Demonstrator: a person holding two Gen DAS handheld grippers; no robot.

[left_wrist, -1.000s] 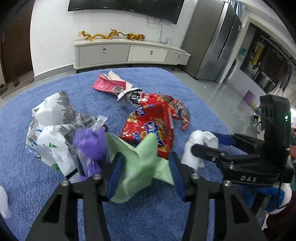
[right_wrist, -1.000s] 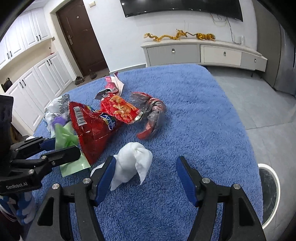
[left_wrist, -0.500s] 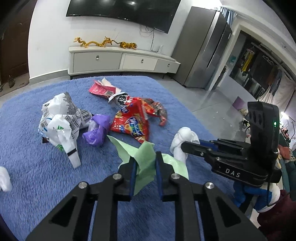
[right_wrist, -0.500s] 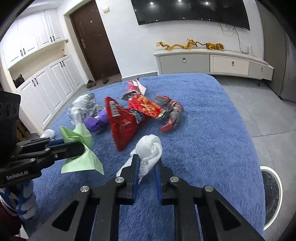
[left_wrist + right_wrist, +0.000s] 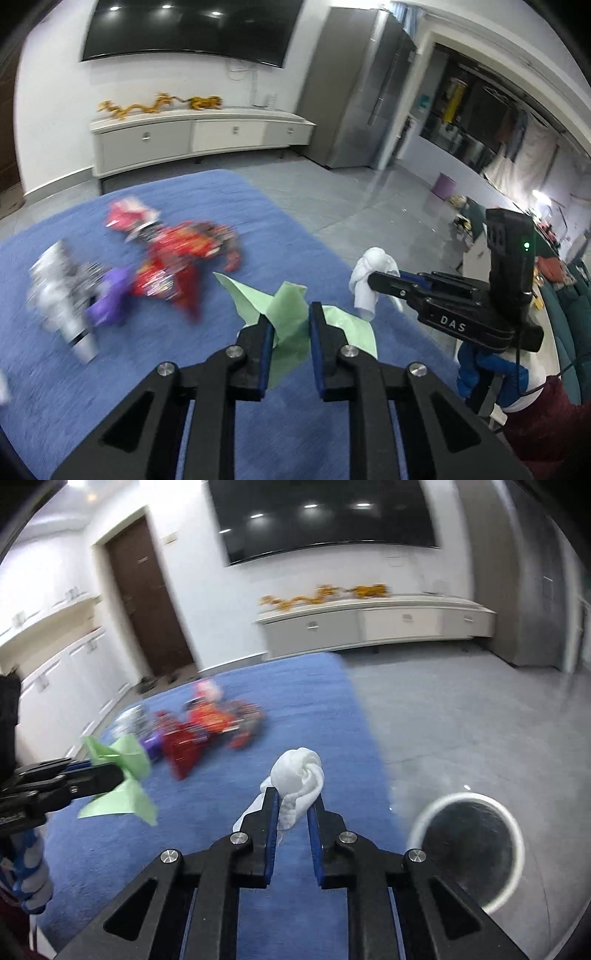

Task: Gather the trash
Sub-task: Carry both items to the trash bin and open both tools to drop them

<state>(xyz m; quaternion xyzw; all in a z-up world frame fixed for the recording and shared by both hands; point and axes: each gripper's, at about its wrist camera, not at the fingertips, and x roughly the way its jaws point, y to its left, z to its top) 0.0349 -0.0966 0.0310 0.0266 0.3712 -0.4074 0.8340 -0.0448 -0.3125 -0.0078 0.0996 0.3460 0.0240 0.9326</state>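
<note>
Left gripper (image 5: 291, 328) clamped on green paper (image 5: 291, 317), held up off the blue rug (image 5: 110, 369); paper sticks out past the fingertips on both sides. Right gripper (image 5: 291, 814) clamped on a white tissue wad (image 5: 297, 775), also held clear of the rug, wad bulging above the tips.

Cross views: the right gripper with tissue shows at right in the left cam, just beside the green paper. The left gripper with paper shows at far left in the right cam.

Bin (image 5: 467, 847): round, white rim, dark inside, on the grey floor (image 5: 480, 720) just right of the right gripper, off the rug edge.

Further out on the rug: red snack wrappers (image 5: 177, 258) in a loose pile, purple wrapper (image 5: 109, 295) touching their left side, crumpled white-and-black bag (image 5: 62, 291) beside that, pink packet (image 5: 127, 212) behind. All motion-blurred.

Back wall: white cabinet (image 5: 199, 134) with gold figurines (image 5: 159, 103), TV (image 5: 188, 29) above, brown door (image 5: 147, 602) to the left.
</note>
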